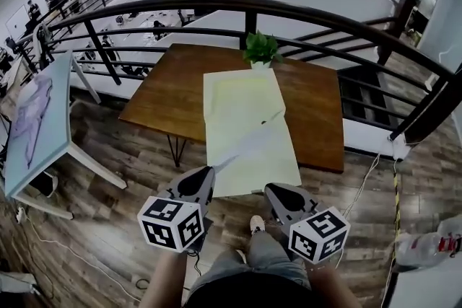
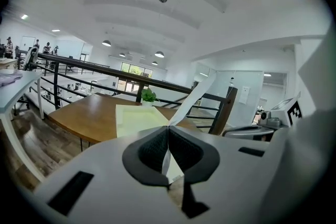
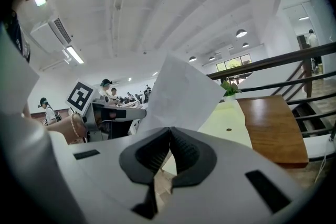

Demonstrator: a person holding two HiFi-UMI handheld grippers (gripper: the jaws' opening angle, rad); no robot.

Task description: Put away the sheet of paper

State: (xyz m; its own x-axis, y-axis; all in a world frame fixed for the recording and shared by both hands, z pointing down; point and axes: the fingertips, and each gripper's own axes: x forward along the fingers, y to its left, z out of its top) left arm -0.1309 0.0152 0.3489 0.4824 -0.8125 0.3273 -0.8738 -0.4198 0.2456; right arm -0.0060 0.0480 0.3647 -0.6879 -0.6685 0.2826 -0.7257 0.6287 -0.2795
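Observation:
A white sheet of paper [image 1: 253, 148] stretches from both grippers toward the brown table [image 1: 173, 97], creased diagonally across its middle. My left gripper [image 1: 204, 177] is shut on its near left corner; in the left gripper view [image 2: 168, 131] the paper [image 2: 197, 94] runs edge-on up to the right from the closed pads. My right gripper [image 1: 274, 191] is shut on the near right corner; in the right gripper view [image 3: 169, 134] the sheet [image 3: 181, 92] stands up from the jaws. A pale yellow mat [image 1: 242, 94] lies on the table beyond.
A small potted plant [image 1: 260, 49] stands at the table's far edge, with a dark railing [image 1: 289, 11] behind it. A white desk [image 1: 36, 119] stands at the left and stairs [image 1: 364, 94] drop at the right. The person's shoe [image 1: 256, 225] rests on the wooden floor below the grippers.

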